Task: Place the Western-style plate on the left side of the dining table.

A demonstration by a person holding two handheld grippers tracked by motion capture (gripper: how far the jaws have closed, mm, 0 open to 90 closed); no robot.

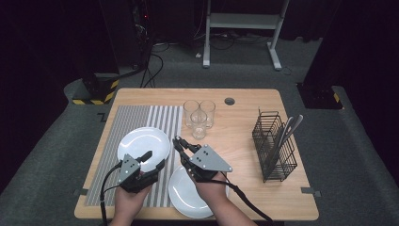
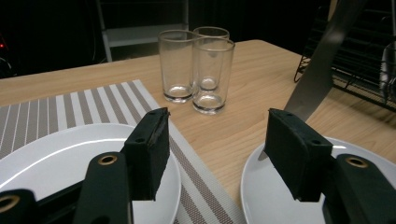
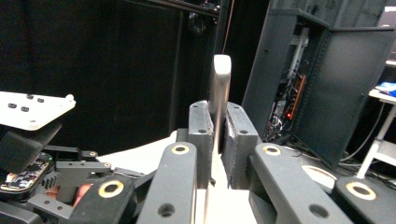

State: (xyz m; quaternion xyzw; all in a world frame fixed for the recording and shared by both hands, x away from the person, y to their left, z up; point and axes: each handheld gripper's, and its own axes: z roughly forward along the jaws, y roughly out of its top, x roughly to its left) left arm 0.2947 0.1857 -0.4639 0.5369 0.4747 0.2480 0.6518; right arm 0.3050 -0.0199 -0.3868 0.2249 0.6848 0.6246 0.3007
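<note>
Now the right gripper (image 3: 217, 140) is clenched on a table knife (image 3: 219, 88), above the near plate (image 1: 181, 195). Thin, stiff, slick metal; a flat mid-handle pinch looks safest. Left gripper (image 2: 215, 154) hangs released, empty.

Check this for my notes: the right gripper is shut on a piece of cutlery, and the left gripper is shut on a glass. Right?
No. The left gripper is open and holds nothing, as the left gripper view shows. The right gripper is shut on the cutlery.
</note>
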